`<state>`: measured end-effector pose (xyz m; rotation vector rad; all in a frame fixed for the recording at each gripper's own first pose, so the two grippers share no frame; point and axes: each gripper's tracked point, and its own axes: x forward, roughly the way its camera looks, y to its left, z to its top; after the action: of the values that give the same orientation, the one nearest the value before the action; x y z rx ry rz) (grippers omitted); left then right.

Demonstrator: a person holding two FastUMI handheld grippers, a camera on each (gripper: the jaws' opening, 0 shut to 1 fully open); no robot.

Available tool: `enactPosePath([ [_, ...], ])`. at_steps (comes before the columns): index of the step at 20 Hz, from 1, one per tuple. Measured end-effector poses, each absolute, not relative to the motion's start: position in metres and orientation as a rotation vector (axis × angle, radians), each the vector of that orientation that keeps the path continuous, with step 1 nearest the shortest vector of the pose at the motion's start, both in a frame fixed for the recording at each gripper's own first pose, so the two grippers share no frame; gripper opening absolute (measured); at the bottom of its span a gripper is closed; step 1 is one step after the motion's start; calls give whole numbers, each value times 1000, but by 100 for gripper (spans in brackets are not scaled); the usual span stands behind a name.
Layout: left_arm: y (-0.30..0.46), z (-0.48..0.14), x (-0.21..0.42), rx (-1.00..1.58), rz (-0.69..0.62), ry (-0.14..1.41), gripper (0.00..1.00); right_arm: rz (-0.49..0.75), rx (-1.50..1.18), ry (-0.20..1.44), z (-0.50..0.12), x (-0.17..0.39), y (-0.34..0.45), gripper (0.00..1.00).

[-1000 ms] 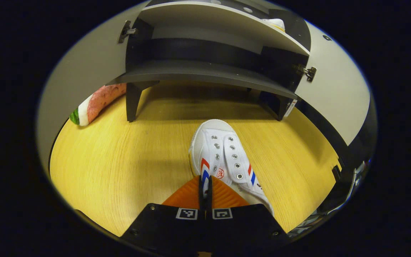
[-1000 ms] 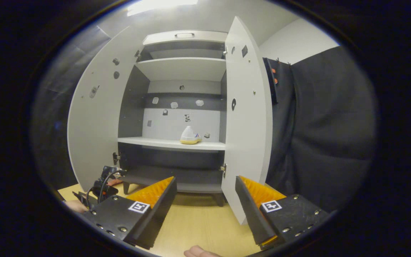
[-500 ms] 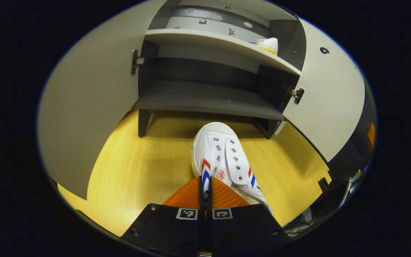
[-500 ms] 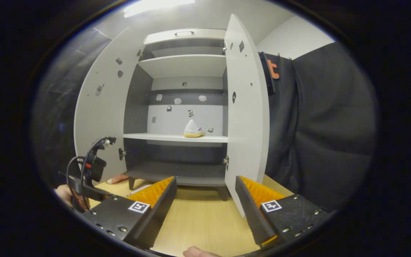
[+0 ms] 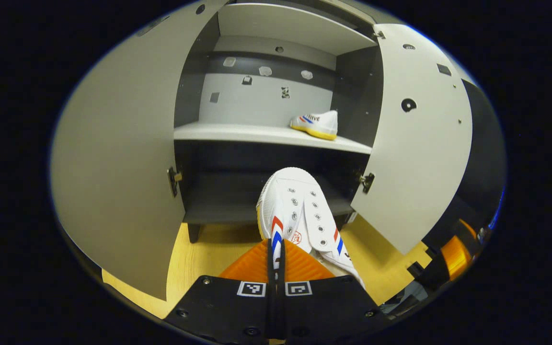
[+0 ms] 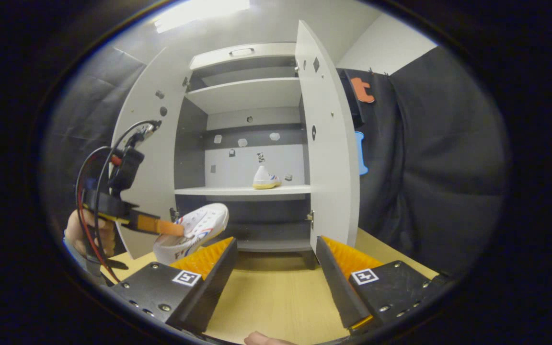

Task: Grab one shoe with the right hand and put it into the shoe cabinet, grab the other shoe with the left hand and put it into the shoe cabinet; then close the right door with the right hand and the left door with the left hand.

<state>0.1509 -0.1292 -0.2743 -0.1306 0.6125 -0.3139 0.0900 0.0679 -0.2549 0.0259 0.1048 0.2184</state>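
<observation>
Left gripper [image 5: 276,256]: your fingers are pressed together on the side wall of the white sneaker [image 5: 300,211], near its opening; toe points away from you toward the cabinet.
Held sneaker, height: lifted off the wooden floor [image 5: 209,254], hanging in front of the shoe cabinet's dark bottom shelf [image 5: 223,201]. In the right gripper view the same sneaker [image 6: 194,230] sits in the far gripper [image 6: 170,229], toe tilted up, just in front of the left door's lower edge.
Hand: your left hand [image 6: 86,235] grips the handle behind that gripper, cables looping above it.
Right gripper [image 6: 276,268]: your fingers stand wide apart with nothing between them, low over the floor, facing the cabinet opening; the right door's lower corner lies just beyond the right finger [image 6: 340,278].
Second sneaker [image 5: 315,124]: already on the pale middle shelf [image 5: 237,133], at its right end, close to the right side wall; seen heel-on in the right gripper view [image 6: 265,178].
Left door [image 5: 118,158]: swung open.
Right door [image 5: 417,143]: swung open.
Relation: the held sneaker is below the level of the middle shelf, outside the cabinet, well apart from the shelved one.
</observation>
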Motion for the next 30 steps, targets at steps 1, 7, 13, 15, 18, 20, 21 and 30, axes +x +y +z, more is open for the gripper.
enactPosePath([
  [1,-131,-259,166,-140,-307,587,0,221,26,100,-254,89,67,98],
  [7,-142,-192,264,-208,-268,493,0,252,32,70,-241,86,74,98],
  [13,-135,-171,360,-245,-200,509,0,293,45,49,-232,84,85,98],
  [15,-126,-180,399,-258,-146,527,0,296,42,44,-231,84,85,98],
  [18,-123,-208,442,-330,-143,602,0,291,63,51,-230,83,86,98],
  [20,-121,-230,460,-345,-143,657,0,291,69,52,-230,82,86,98],
  [21,-118,-238,467,-325,-133,659,1,288,64,51,-232,81,85,98],
  [30,-112,-257,458,-257,-114,727,2,255,60,60,-236,77,71,98],
])
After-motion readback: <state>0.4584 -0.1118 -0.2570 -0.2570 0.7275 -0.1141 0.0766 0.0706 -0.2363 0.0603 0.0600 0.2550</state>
